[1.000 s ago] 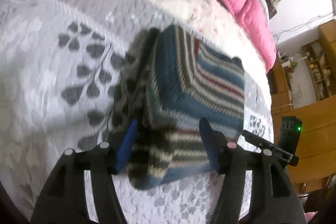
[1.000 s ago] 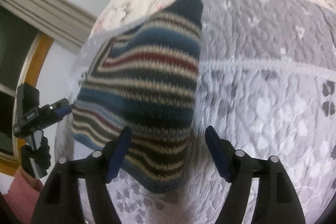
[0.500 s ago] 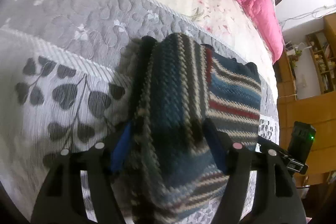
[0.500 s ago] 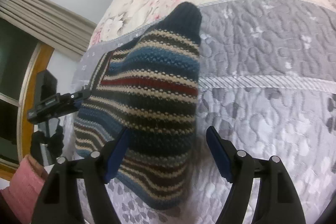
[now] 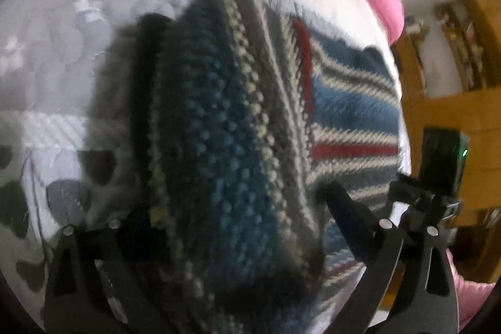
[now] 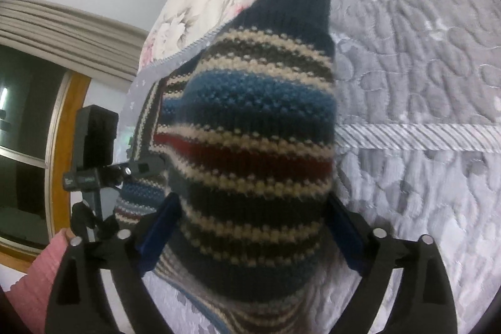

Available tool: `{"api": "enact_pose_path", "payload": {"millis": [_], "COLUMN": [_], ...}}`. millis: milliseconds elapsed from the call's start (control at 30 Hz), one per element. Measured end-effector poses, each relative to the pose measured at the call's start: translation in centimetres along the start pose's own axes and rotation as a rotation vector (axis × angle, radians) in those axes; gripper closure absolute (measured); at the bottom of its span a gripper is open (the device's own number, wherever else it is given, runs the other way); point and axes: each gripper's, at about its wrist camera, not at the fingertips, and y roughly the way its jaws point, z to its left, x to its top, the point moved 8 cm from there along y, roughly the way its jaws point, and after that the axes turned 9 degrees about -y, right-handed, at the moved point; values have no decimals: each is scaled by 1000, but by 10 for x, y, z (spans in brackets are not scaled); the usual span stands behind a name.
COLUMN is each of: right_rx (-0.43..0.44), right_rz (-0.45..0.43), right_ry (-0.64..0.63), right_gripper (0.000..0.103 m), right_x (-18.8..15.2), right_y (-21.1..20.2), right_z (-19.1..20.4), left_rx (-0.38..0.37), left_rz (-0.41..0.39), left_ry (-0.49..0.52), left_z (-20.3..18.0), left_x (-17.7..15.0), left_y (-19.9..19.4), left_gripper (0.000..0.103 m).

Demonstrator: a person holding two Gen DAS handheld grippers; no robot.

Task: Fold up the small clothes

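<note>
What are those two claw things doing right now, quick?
Left gripper: fingers wide apart around the striped knit garment; whether it grips, I cannot tell.
Right gripper: the same.

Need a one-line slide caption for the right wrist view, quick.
Right gripper straddles a folded striped knit sweater on a grey quilted bedspread, with the left gripper alongside.

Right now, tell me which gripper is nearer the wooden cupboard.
Right. The right gripper sits between the sweater and the cupboard; the left gripper is at the sweater's far side.
</note>
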Motion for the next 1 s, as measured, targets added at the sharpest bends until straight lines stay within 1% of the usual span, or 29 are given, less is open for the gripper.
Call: {"api": "enact_pose_path", "payload": {"millis": [67,100,133,167,200,233,300,333,367,400,500,567,633,700,800,833,900,1000], "right_rx": [28,61,74,79,75,71,95,115,129,129,109,112,113,114,110,105,101,97], "right_rz": [16,26,21,11,4,2,-13,-20,-25,-29,-27,-30,-28,-27,-28,-30,-38,-44], "right_ry": [24,49,62,63,49,40,33,36,36,19,-24,-32,-32,-22,0,10,26,49], "right_gripper": [7,7,7,9,15,18,35,38,41,42,42,42,42,42,42,42,42,41], "right_x": [0,-1,-2,-2,-2,-2,-4,-6,-6,-9,-18,-26,-38,-51,-66,-76,-90,-110], "right_y": [12,20,23,24,23,21,13,6,0,-9,-35,-53,-73,-98,-126,-140,-160,-181], "right_z": [-2,-4,-5,-5,-3,-1,4,5,6,9,13,11,5,-8,-25,-34,-46,-62], "left_rx": [3,-3,-5,0,1,-24,-52,-66,-88,-118,-161,-187,-234,-262,-274,-279,-300,-314], "left_rz": [12,10,7,7,12,14,0,-12,-22,-27,-25,-17,-13,-15,-18,-15,-7,13], "left_ry": [-3,0,9,28,32,17,-2,-17,-28,-38,-32,-24,-31,-26,2,16,21,37], "left_z": [0,-1,-3,-5,-7,-9,-12,-13,-15,-19,-36,-53,-75,-96,-128,-144,-166,-192], "left_x": [0,0,-1,-4,-7,-11,-14,-17,-19,-23,-41,-56,-71,-83,-100,-108,-119,-134], "left_y": [5,6,6,7,9,10,11,10,9,9,12,17,23,31,49,57,69,87], "left_gripper": [7,8,15,24,36,43,47,49,50,51,52,52,52,52,52,52,52,52]}}
